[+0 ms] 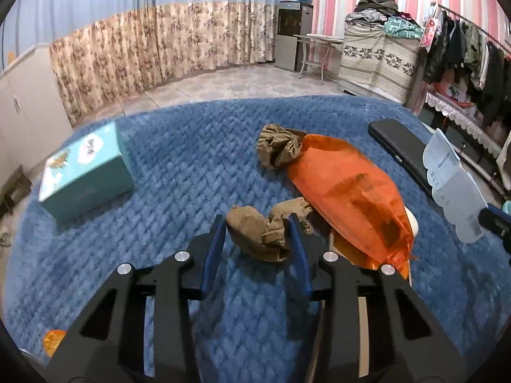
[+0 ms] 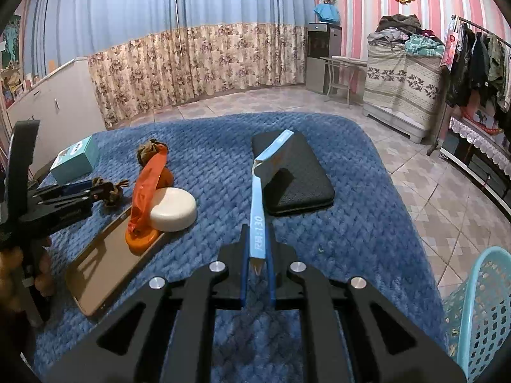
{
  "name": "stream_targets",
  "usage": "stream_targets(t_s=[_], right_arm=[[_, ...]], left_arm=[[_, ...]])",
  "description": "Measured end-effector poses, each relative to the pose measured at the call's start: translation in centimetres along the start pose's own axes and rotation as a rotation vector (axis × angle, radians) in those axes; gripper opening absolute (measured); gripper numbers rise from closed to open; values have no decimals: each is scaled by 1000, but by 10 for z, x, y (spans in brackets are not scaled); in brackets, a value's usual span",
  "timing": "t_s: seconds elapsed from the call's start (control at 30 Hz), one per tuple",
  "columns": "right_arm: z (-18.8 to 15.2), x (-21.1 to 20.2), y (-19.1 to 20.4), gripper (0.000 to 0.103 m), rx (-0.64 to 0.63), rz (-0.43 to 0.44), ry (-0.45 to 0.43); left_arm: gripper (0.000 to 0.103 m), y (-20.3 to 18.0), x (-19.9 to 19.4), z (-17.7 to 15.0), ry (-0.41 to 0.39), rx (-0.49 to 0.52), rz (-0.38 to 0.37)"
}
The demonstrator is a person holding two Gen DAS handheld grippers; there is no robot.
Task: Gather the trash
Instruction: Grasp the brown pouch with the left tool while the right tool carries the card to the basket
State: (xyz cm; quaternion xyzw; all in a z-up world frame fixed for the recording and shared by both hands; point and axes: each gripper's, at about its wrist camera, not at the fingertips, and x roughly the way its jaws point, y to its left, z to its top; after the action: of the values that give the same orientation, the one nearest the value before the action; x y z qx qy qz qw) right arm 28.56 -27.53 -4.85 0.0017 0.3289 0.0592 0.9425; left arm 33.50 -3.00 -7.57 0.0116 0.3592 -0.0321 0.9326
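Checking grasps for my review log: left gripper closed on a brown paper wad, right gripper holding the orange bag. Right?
Not quite. The left gripper is on the brown paper wad, but the right gripper pinches a light blue wrapper, not the orange bag, which lies on the blue blanket. The right wrist view shows it.

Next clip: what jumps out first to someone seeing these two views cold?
The orange plastic bag lying mid-bed on the blue blanket, with a crumpled brown paper wad at its far end. The left gripper closes on a second brown wad near the camera, while the right gripper pinches a light-blue package edge-on.
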Motion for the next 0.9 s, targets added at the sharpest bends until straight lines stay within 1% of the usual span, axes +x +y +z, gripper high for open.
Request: stream_targets(t_s=[0.1, 0.27, 0.33, 0.43, 0.5, 0.57, 0.6, 0.67, 0.83, 0.9], right_arm=[[-2, -7, -4, 10, 6, 4, -13], [-4, -22, -11, 9, 17, 3, -43], [-6, -34, -16, 9, 29, 0, -62], [-15, -60, -27, 9, 51, -40, -97], [-19, -76, -37, 9, 65, -77, -111], [-20, -83, -42, 9, 72, -90, -117], [-24, -99, -56, 9, 84, -140, -134], [-32, -115, -70, 9, 94, -207, -139], [-49, -145, -112, 9, 146, -343, -122], [-54, -156, -127, 9, 177, -371, -125]], left_arm=[[38, -4, -18, 1, -37, 25, 42], [38, -6, -50, 7, -81, -3, 39], [38, -12, -62, 8, -96, 8, 47], [38, -26, -77, 6, -114, 32, 57], [38, -35, -85, 3, -122, 43, 48], [38, -45, -91, 1, -129, 51, 35], [38, -54, -96, 0, -135, 55, 22], [38, -65, -102, 1, -145, 61, 4], [38, -105, -118, 0, -187, 99, -55], [38, -119, -120, -1, -190, 106, -81]])
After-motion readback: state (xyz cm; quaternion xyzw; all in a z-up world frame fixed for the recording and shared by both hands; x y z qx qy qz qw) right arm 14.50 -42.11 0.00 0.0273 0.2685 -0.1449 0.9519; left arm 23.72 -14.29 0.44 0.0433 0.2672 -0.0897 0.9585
